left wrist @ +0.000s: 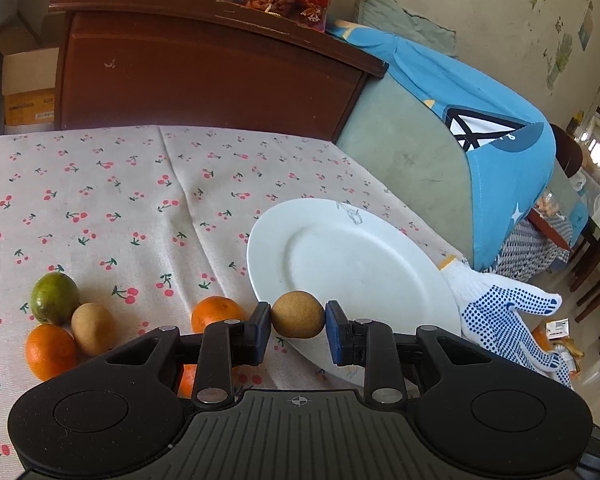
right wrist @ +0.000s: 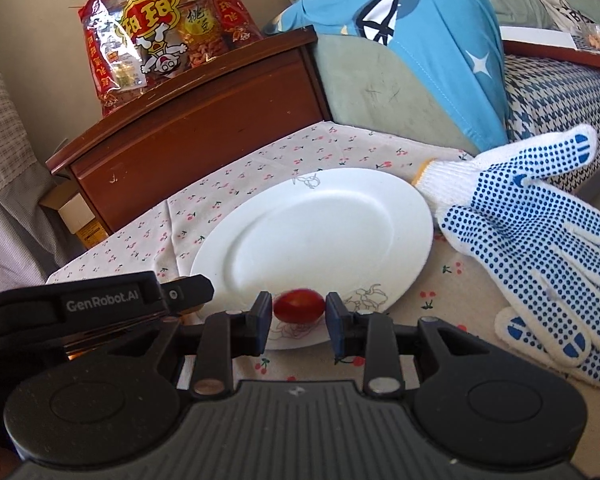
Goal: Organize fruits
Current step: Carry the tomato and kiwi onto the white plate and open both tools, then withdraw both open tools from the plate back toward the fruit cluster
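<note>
Covering table: cherry-print cloth (left wrist: 140, 200); wooden cabinet (left wrist: 204, 68) behind.

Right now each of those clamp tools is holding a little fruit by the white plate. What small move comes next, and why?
Probably lower the right gripper a touch and open its jaws, leaving the red cherry tomato on the white plate. It already hangs over the near rim, and the plate is empty. The left gripper can follow with its brown fruit.

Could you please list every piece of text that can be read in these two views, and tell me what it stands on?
"GenRobot.AI": white lettering on the left gripper body, right wrist view.
Snack bag on the wooden cabinet: large Chinese characters, which I cannot transcribe reliably.
Cardboard box label: too small to read.
</note>
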Action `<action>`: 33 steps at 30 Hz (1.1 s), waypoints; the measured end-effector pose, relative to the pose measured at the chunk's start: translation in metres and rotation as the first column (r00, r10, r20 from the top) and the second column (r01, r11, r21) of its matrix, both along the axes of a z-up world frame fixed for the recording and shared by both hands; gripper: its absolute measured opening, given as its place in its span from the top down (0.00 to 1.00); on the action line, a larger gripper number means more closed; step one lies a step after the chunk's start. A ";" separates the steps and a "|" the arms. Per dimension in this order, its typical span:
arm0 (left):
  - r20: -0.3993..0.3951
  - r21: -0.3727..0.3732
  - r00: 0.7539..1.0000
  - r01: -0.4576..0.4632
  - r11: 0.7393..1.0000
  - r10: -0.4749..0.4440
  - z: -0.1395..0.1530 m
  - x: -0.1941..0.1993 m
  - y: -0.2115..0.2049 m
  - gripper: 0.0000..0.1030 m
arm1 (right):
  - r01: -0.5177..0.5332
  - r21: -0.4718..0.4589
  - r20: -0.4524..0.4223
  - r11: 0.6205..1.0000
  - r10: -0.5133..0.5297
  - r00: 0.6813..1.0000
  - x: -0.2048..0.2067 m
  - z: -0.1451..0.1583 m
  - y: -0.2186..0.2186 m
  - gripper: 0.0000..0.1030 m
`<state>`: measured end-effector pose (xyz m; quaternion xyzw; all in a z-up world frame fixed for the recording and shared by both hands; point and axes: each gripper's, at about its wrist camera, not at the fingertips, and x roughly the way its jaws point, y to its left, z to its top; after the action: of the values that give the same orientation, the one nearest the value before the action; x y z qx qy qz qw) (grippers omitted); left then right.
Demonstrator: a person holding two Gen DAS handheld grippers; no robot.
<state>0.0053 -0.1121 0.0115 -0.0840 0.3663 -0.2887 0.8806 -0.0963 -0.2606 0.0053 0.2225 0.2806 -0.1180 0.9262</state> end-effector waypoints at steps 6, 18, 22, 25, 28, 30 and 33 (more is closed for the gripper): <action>0.002 -0.001 1.000 -0.001 1.000 0.001 0.001 0.001 -0.005 0.59 | 0.010 0.010 0.002 1.000 -0.010 1.000 0.000 0.001 -0.001 0.69; 0.018 0.021 0.999 -0.047 0.999 0.047 0.016 -0.009 0.015 0.35 | -0.035 -0.004 0.010 0.999 0.035 0.999 -0.002 0.006 0.009 0.62; 0.012 0.028 0.998 -0.061 0.998 0.061 0.021 -0.015 0.026 0.34 | -0.066 -0.011 0.010 0.998 0.066 0.998 -0.005 0.007 0.016 0.60; 0.025 0.032 0.997 -0.070 0.997 0.069 0.025 -0.019 0.036 0.33 | -0.090 -0.018 0.008 0.996 0.090 0.996 -0.006 0.008 0.022 0.59; 0.027 0.036 0.996 -0.089 0.995 0.088 0.027 -0.023 0.048 0.33 | -0.111 -0.014 0.008 0.994 0.111 0.994 -0.009 0.008 0.026 0.59; 0.025 0.036 0.994 -0.108 0.994 0.107 0.027 -0.024 0.058 0.33 | -0.124 -0.007 0.009 0.992 0.124 0.992 -0.010 0.009 0.028 0.59; 0.022 0.036 0.991 -0.134 0.990 0.133 0.027 -0.027 0.073 0.33 | -0.137 0.005 0.007 0.990 0.137 0.990 -0.011 0.008 0.031 0.59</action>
<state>-0.0220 -0.0393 0.0386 -0.0890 0.3564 -0.2233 0.9029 -0.1077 -0.2297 0.0138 0.2058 0.2925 -0.0523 0.9324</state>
